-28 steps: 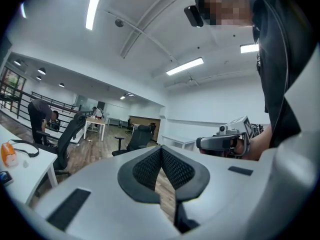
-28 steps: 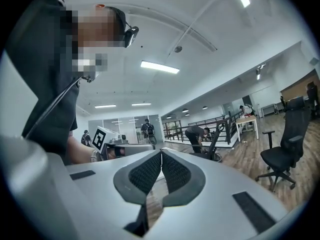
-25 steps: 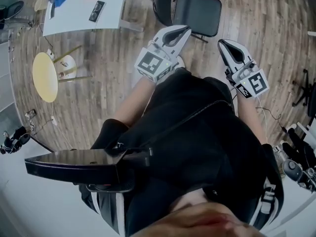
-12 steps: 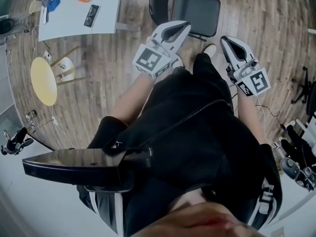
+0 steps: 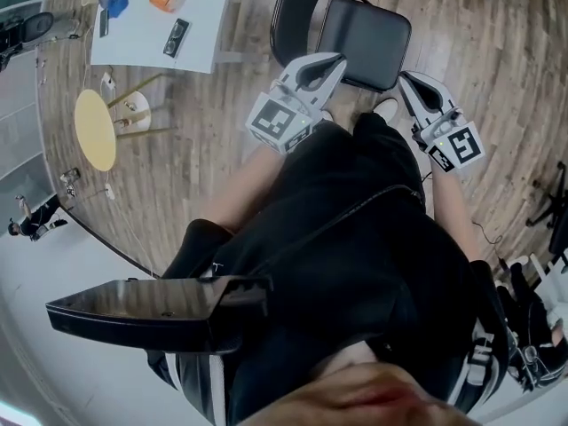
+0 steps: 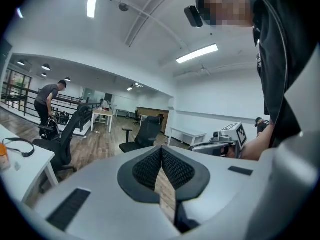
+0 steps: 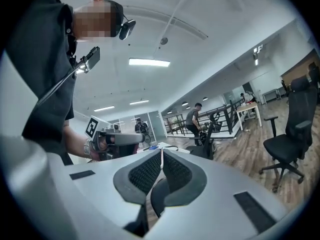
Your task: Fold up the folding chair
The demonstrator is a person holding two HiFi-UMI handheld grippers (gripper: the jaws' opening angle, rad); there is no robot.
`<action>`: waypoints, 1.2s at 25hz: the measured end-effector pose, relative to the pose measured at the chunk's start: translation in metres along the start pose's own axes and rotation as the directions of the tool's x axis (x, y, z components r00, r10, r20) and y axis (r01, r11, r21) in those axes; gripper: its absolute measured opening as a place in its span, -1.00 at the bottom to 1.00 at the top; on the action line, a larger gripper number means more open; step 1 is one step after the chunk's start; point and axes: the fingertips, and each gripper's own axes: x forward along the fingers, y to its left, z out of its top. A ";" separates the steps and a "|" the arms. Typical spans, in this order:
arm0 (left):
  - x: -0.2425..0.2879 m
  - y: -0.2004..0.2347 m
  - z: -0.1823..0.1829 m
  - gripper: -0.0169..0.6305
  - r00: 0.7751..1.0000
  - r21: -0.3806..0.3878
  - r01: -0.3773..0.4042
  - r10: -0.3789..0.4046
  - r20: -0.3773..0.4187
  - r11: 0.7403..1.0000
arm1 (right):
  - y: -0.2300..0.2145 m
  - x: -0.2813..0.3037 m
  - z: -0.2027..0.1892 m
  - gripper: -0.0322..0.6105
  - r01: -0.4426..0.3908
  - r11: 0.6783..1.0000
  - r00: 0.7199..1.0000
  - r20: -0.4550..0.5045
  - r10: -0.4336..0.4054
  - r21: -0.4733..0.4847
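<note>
Head view has the chair (image 5: 366, 30) at upper centre, seat down and not yet folded. It sits larger and a little lower in frame than a second ago, and both claws have pushed up toward it. The left claw (image 5: 330, 60) now lies over the seat's near left corner in the picture, and the right claw (image 5: 406, 80) is just beside the near right corner. I'd call this the approach. Both claws are closed tight with nothing between the jaws; neither seems to touch the chair.
</note>
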 end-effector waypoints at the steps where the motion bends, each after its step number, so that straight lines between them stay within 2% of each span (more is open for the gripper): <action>1: 0.007 0.003 -0.003 -0.93 1.000 -0.010 -0.012 0.012 -0.011 1.000 | -0.010 0.001 -0.005 -0.87 -0.014 1.000 1.000 -0.010 0.015 0.012; 5: 0.029 0.018 -0.013 -0.93 0.998 -0.039 -0.055 0.054 -0.028 0.998 | -0.041 0.015 -0.031 -0.86 -0.060 0.996 0.996 -0.059 0.064 0.065; 9: 0.041 0.048 -0.036 -0.93 0.997 -0.076 -0.065 0.060 -0.058 0.995 | -0.060 0.035 -0.060 -0.86 -0.062 0.991 0.993 -0.095 0.073 0.117; 12: 0.045 0.086 -0.063 -0.93 0.992 -0.088 -0.076 0.066 -0.109 0.993 | -0.081 0.059 -0.092 -0.86 -0.032 0.984 0.993 -0.109 0.052 0.175; 15: 0.041 0.134 -0.094 -0.93 0.976 -0.090 -0.124 0.105 -0.191 0.988 | -0.098 0.078 -0.131 -0.86 0.018 0.964 0.994 -0.107 0.011 0.266; 20: 0.025 0.222 -0.149 -0.89 0.924 -0.119 -0.186 0.133 -0.359 0.975 | -0.142 0.099 -0.207 -0.86 0.094 0.926 0.991 -0.121 -0.053 0.365; 23: 0.015 0.267 -0.176 -0.61 0.885 -0.146 -0.228 0.143 -0.442 0.963 | -0.181 0.096 -0.263 -0.84 0.164 0.895 0.982 -0.156 -0.108 0.414; 25: 0.010 0.289 -0.196 -0.46 0.849 -0.162 -0.251 0.136 -0.511 0.954 | -0.205 0.087 -0.303 -0.78 0.212 0.868 0.971 -0.194 -0.137 0.449; 27: 0.007 0.306 -0.215 -0.42 0.815 -0.165 -0.269 0.133 -0.564 0.949 | -0.229 0.076 -0.339 -0.72 0.238 0.819 0.967 -0.206 -0.150 0.523; 30: 0.009 0.316 -0.240 -0.35 0.777 -0.184 -0.260 0.092 -0.623 0.948 | -0.266 0.055 -0.384 -0.57 0.231 0.730 0.972 -0.189 -0.140 0.644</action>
